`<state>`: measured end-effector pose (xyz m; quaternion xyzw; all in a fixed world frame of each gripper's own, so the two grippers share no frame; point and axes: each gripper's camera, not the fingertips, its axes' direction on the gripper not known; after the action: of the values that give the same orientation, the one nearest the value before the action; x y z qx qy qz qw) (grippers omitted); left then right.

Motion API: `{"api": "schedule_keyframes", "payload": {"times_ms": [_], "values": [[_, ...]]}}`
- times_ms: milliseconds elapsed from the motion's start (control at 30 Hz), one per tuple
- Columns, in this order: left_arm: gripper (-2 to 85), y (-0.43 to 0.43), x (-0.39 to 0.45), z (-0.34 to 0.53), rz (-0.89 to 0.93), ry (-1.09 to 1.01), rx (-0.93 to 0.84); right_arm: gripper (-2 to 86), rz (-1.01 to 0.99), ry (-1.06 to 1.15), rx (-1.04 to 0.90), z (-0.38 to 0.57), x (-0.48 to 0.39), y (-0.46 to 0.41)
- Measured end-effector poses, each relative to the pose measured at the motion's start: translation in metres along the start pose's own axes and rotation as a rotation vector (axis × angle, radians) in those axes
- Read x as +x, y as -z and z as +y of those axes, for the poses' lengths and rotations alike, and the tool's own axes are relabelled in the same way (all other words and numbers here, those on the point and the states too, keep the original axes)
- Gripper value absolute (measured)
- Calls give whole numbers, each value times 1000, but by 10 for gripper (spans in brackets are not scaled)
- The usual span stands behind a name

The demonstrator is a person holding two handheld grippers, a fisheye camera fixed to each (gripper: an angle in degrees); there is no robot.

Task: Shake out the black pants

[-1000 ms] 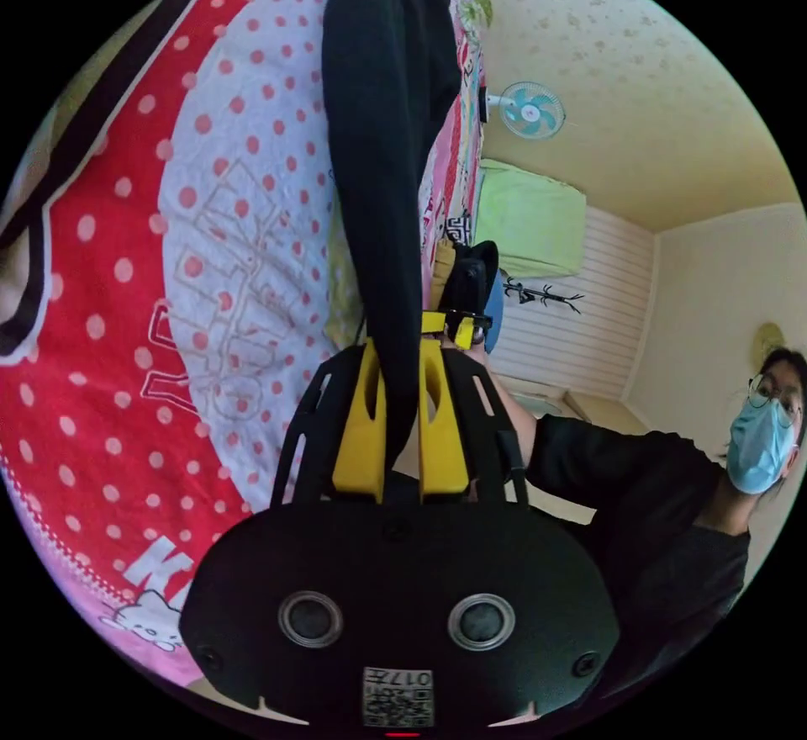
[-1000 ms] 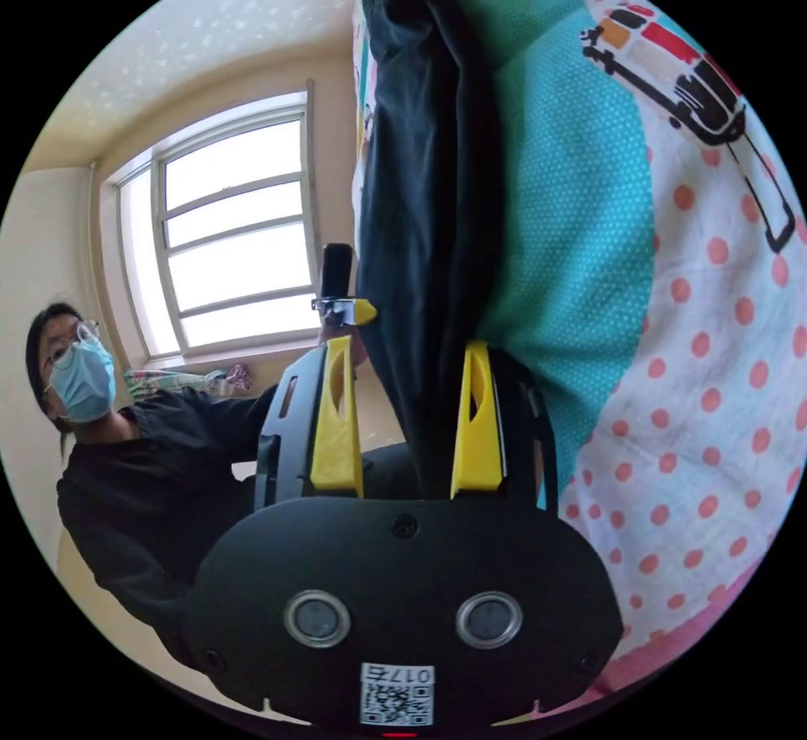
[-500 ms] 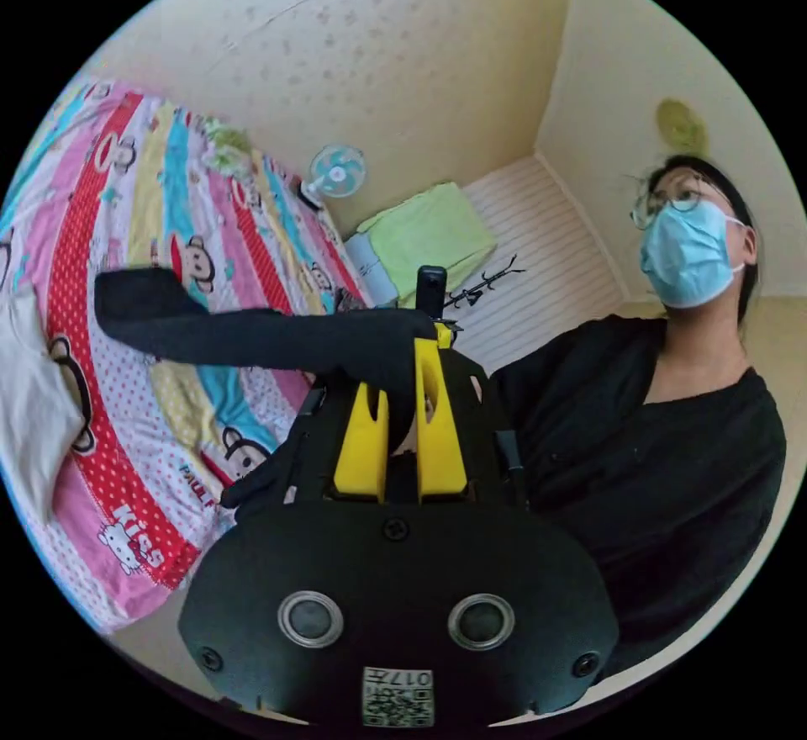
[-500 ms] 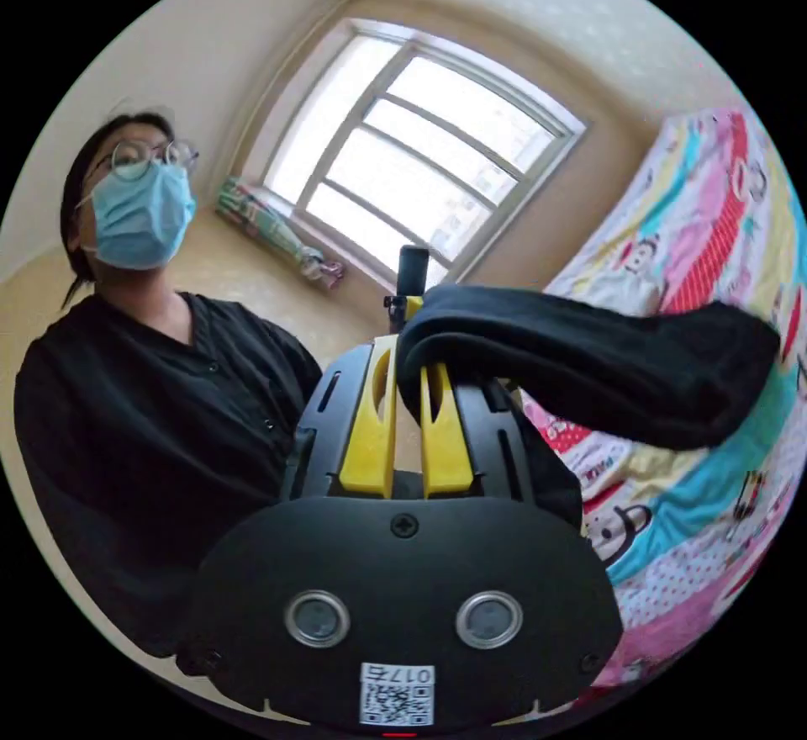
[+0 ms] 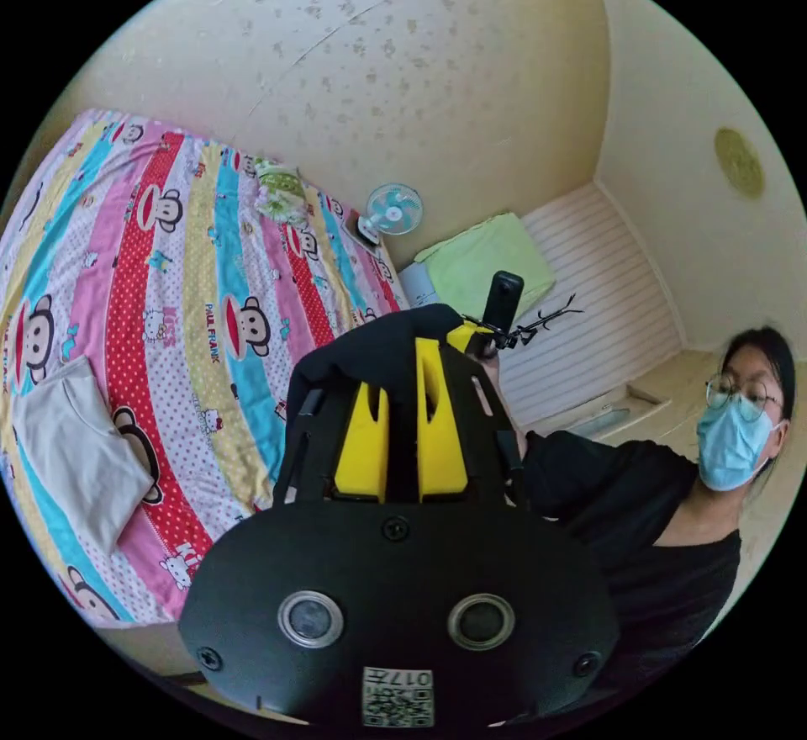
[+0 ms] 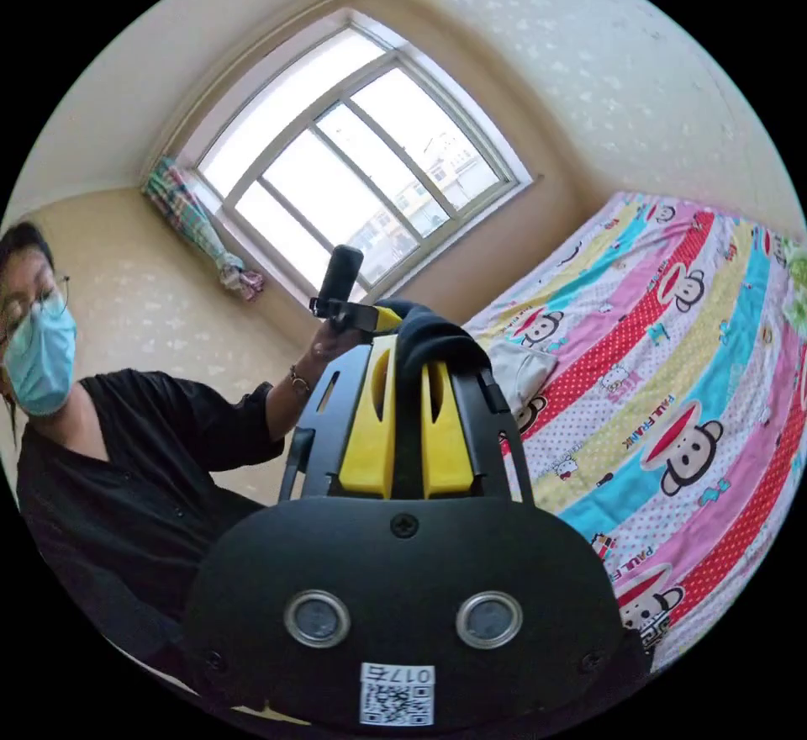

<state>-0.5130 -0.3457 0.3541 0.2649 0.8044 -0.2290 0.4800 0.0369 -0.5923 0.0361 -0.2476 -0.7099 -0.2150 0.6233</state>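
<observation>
The pants (image 5: 378, 349) are being pinched between the narrowed jaws of the left gripper (image 5: 402, 370) and right gripper (image 6: 409, 370), bunching over the fingertips. The shake is judged underway; a brisk downward snap over the bed (image 5: 168, 286) is called for.

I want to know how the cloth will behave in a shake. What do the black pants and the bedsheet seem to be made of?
The black pants look like a soft matte knit, perhaps fleece or jersey: no sheen, and the cloth bends in a thick rounded fold over the right tongs. The bedsheet looks like thin printed woven cotton or a blend: it lies flat, with crisp printed stripes and a dull finish. The exact fibre cannot be told.
</observation>
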Motion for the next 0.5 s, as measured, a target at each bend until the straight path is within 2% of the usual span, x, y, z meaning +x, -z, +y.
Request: {"api": "schedule_keyframes", "payload": {"times_ms": [100,167,233,300,367,433,500], "values": [[49,-14,-49,-12,-5,14,2,4,42,-47,47,8,32,-21],[50,-32,-77,0,-50,41,-34,9,164,-87,-22,37,46,-51],[51,-71,-125,49,-119,134,-114,16,227,-152,-113,83,62,-85],[54,-101,-160,105,-120,227,-163,28,210,-262,-192,146,81,-115],[73,-129,-193,170,-106,354,-236,61,138,-505,-293,239,103,-144],[122,-153,-230,246,-101,534,-364,99,121,-687,-356,301,112,-154],[151,-147,-249,283,-125,651,-413,127,122,-827,-385,341,115,-149]]}}
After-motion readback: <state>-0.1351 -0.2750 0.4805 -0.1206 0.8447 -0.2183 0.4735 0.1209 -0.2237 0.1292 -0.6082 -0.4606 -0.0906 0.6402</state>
